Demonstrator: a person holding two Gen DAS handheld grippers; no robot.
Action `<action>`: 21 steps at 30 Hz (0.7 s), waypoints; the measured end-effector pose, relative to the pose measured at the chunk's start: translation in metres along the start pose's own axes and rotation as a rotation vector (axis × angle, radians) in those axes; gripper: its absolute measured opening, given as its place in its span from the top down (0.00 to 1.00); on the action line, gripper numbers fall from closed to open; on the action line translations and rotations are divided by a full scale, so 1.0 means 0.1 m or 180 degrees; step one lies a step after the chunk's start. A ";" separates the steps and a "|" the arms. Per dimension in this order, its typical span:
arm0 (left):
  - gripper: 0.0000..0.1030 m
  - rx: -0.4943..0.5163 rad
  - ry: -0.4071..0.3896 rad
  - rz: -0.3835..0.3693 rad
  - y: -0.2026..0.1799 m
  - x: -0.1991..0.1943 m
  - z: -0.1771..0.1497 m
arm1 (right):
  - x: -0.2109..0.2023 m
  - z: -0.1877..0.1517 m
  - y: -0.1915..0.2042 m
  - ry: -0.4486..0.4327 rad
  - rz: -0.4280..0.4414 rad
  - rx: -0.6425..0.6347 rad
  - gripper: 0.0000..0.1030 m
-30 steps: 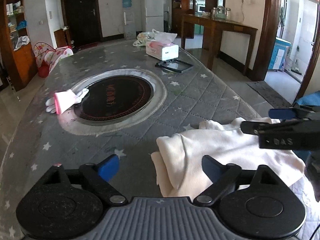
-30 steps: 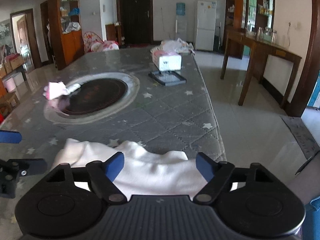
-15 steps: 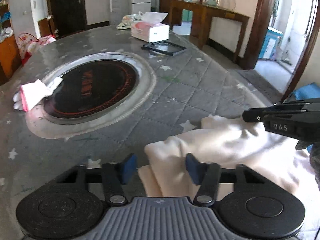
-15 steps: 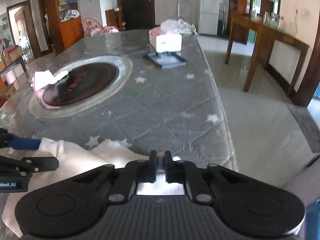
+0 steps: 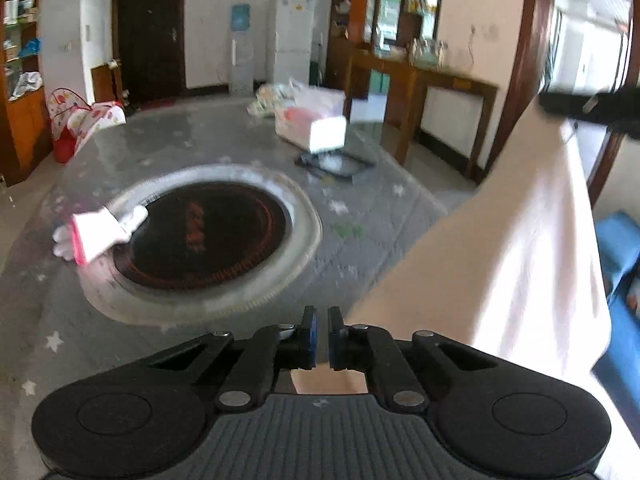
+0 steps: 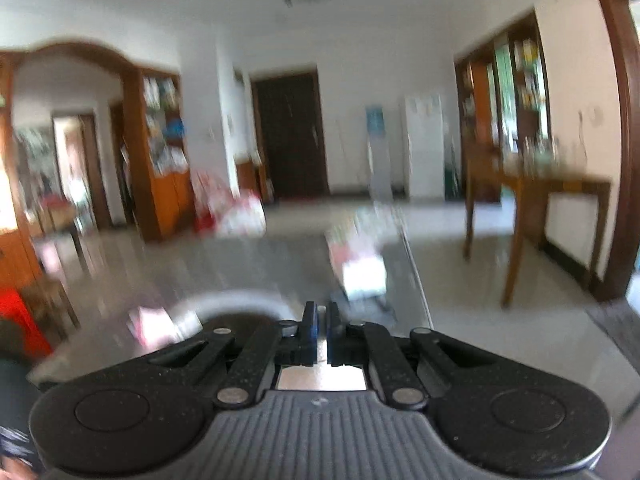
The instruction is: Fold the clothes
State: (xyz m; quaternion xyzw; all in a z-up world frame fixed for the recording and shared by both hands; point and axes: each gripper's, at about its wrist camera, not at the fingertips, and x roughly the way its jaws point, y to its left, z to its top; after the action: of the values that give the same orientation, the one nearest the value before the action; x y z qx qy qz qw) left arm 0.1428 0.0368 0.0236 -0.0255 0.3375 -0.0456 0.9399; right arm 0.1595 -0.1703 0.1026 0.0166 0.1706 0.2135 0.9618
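Grey and star-quilted, the bench (image 5: 168,344) lies below with a pink-cuffed glove (image 5: 94,234) by its dark round inset, and the left tool (image 5: 319,338) is pinched together on one corner of the cream garment (image 5: 512,248). That cloth hangs in the air, stretched up to the right tool (image 6: 322,330), likewise clamped on its edge. Best, I'd judge, to level both corners and keep the span taut before lowering it flat.

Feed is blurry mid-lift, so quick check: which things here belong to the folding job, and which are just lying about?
Job:
cream garment, lifted
left gripper, shut on it
right gripper, shut on it

Lying about:
pink-and-white glove
tissue box
black tray
round hotplate
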 end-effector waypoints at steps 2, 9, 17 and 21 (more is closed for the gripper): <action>0.95 -0.0051 -0.0144 0.0001 0.04 -0.16 0.09 | -0.21 0.14 0.08 -0.0231 0.0091 -0.0023 0.97; 0.94 -0.0098 -0.0364 0.0025 0.13 -0.55 0.23 | -0.83 0.26 0.37 -0.0437 0.0456 -0.0238 0.97; 0.79 -0.0101 -0.0119 -0.0061 0.15 -0.67 -0.04 | -0.87 -0.33 0.56 0.0193 0.0437 -0.0474 0.97; 0.60 -0.0060 0.0004 -0.0091 0.08 -0.71 -0.24 | -0.86 -0.54 0.58 0.0394 0.0308 -0.0405 0.94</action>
State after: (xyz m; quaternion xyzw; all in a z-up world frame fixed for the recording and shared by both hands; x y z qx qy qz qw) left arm 0.0735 0.0521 0.0490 -0.0391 0.3380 -0.0559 0.9387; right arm 0.0447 -0.1555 0.0855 -0.0495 0.2148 0.2707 0.9371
